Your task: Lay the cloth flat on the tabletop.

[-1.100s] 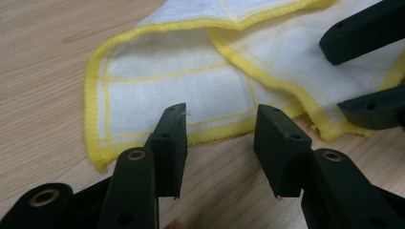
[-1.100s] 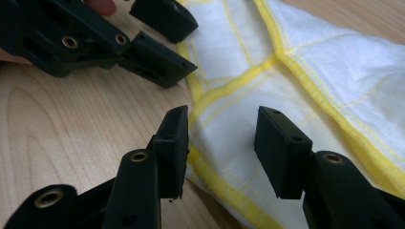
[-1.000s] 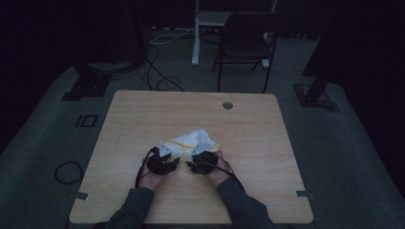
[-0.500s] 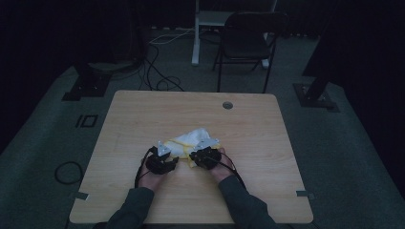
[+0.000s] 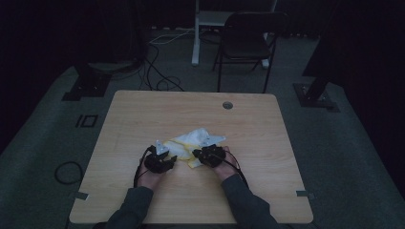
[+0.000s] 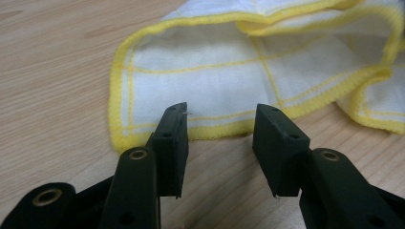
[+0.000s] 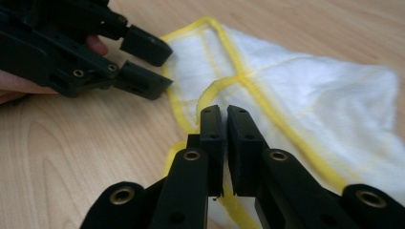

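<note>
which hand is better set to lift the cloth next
Right, probably. Its gripper has just been closing and its fingers are pinched on the cloth hem, so it can lift now. The left gripper is open at the cloth's edge, gripping nothing.

No readable text, label, brand, number or sign appeared anywhere in the pictures.
</note>
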A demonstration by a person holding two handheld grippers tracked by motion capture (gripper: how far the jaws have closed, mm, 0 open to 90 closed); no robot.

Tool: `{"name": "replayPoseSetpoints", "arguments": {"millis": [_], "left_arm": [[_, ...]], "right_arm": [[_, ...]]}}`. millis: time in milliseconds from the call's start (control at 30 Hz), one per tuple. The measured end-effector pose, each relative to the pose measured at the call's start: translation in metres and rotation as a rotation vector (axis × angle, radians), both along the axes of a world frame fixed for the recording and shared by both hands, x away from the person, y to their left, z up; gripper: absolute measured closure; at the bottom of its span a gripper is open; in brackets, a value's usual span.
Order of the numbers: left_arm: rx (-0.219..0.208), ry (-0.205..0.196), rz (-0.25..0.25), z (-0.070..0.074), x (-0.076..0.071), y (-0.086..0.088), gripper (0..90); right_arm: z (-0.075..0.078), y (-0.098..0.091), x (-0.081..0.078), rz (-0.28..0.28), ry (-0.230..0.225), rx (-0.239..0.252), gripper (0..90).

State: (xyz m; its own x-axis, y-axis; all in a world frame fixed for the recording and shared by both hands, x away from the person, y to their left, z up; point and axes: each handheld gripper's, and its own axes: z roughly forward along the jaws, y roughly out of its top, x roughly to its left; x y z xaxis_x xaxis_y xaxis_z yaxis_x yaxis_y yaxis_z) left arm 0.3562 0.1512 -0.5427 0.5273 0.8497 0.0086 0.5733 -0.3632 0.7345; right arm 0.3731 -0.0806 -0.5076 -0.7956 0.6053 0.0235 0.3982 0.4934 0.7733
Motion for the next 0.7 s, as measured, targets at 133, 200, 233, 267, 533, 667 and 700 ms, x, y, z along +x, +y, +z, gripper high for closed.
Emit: {"name": "replayPoseSetpoints", "arguments": {"millis": [133,200,233,267,533,667,700], "left_arm": [[-0.002,-0.001,0.002,0.000,0.000,0.001,56.8],[-0.001,0.001,0.002,0.000,0.000,0.001,56.8],[-0.001,0.000,0.002,0.000,0.000,0.001,56.8],[-0.001,0.000,0.002,0.000,0.000,0.001,56.8],[0.003,0.003,-0.002,0.000,0.001,0.001,56.8],[-0.001,0.001,-0.001,0.000,0.001,0.001,56.9],[0.000,0.002,-0.002,0.000,0.001,0.001,57.0]], "right_arm": [[0.004,-0.008,0.004,-0.029,-0.011,0.002,86.8],[0.006,-0.013,0.007,-0.049,-0.014,0.007,86.8],[0.007,-0.017,0.008,-0.056,-0.020,0.008,86.8],[0.008,-0.020,0.009,-0.068,-0.021,0.011,86.8],[0.018,-0.046,0.020,-0.148,-0.049,0.007,87.0],[0.023,-0.061,0.027,-0.189,-0.059,0.015,87.0],[0.023,-0.064,0.029,-0.200,-0.060,0.015,87.0]]}}
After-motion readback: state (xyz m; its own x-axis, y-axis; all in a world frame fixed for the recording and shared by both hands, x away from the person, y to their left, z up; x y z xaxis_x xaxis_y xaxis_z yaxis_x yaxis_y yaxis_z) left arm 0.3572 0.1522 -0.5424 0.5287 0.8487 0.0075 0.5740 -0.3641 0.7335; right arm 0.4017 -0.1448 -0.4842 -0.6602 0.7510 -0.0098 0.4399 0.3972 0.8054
